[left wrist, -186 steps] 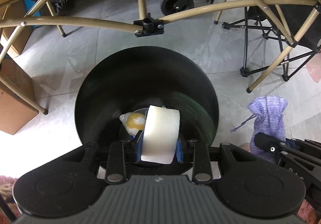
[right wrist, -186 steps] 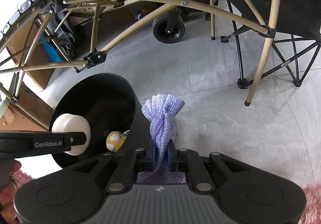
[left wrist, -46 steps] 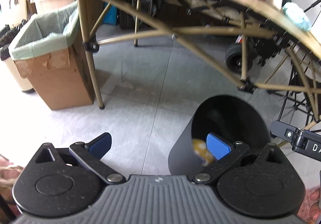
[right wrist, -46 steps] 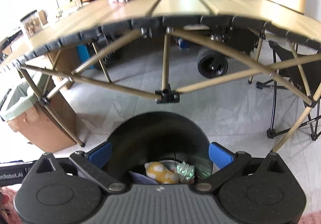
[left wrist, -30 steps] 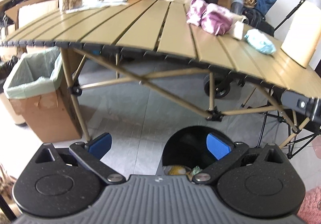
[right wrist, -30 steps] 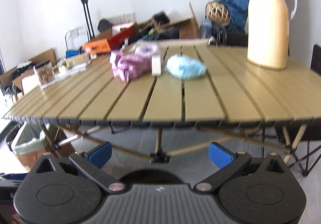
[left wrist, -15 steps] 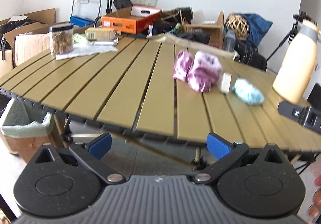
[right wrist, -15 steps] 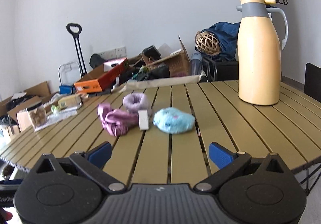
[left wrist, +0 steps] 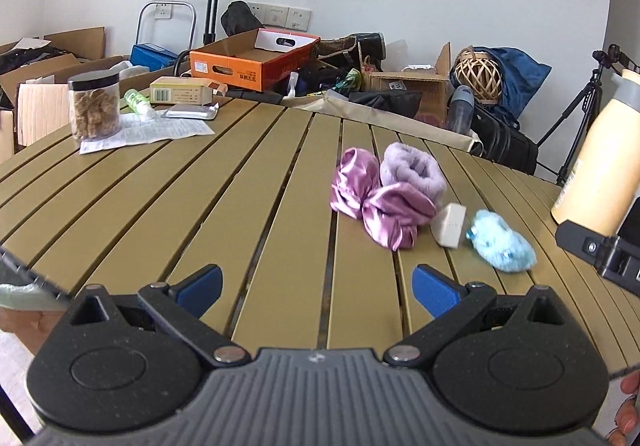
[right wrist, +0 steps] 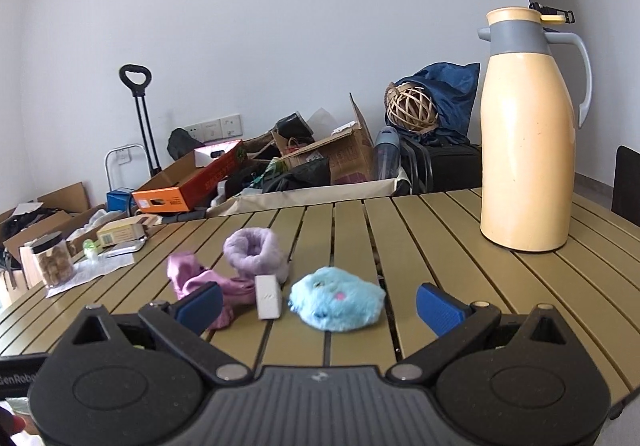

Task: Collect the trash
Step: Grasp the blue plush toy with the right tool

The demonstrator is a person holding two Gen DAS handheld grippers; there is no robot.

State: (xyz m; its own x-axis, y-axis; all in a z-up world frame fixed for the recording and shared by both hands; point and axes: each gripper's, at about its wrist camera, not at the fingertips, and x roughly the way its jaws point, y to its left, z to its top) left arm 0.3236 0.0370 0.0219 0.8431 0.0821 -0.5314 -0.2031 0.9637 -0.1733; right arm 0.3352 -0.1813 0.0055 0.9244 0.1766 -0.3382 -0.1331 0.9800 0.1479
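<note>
Olive-brown slats of the folding table stretch ahead of both my tools. My left gripper has its blue pads spread wide with nothing between them, and my right gripper is spread the same way. Just ahead of my right gripper's gap lies the fluffy light-blue plush toy, with the small white rectangular block close at its left, standing on edge. Past that sit the crumpled pink satin cloth and the lilac fuzzy roll (touching each other). Far right stands the tall cream thermos jug.
</note>
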